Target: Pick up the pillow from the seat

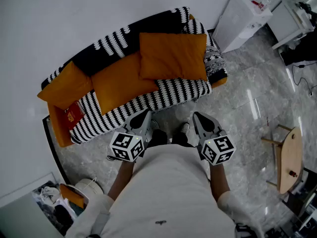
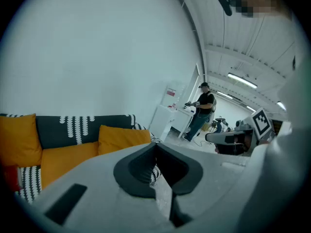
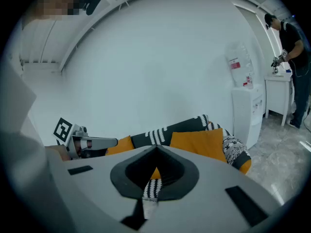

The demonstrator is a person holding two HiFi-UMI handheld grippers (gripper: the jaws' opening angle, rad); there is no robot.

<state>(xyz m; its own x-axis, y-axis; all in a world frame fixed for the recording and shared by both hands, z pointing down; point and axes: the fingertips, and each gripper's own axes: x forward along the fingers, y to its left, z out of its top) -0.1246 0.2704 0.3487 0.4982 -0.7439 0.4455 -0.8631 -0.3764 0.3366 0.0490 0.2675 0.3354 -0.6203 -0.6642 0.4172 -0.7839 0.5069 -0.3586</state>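
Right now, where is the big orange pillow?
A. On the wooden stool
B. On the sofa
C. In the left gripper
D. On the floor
B: the big orange pillow lies on the sofa, propped against its back, while the left gripper and the right gripper are in front of the sofa, fingers shut on nothing.

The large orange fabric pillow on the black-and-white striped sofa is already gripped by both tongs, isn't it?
Not gripped. The large orange fabric pillow does rest on the black-and-white striped sofa, but nothing touches it. The left tongs and right tongs are both shut, empty and held well clear of it, as the head view shows.
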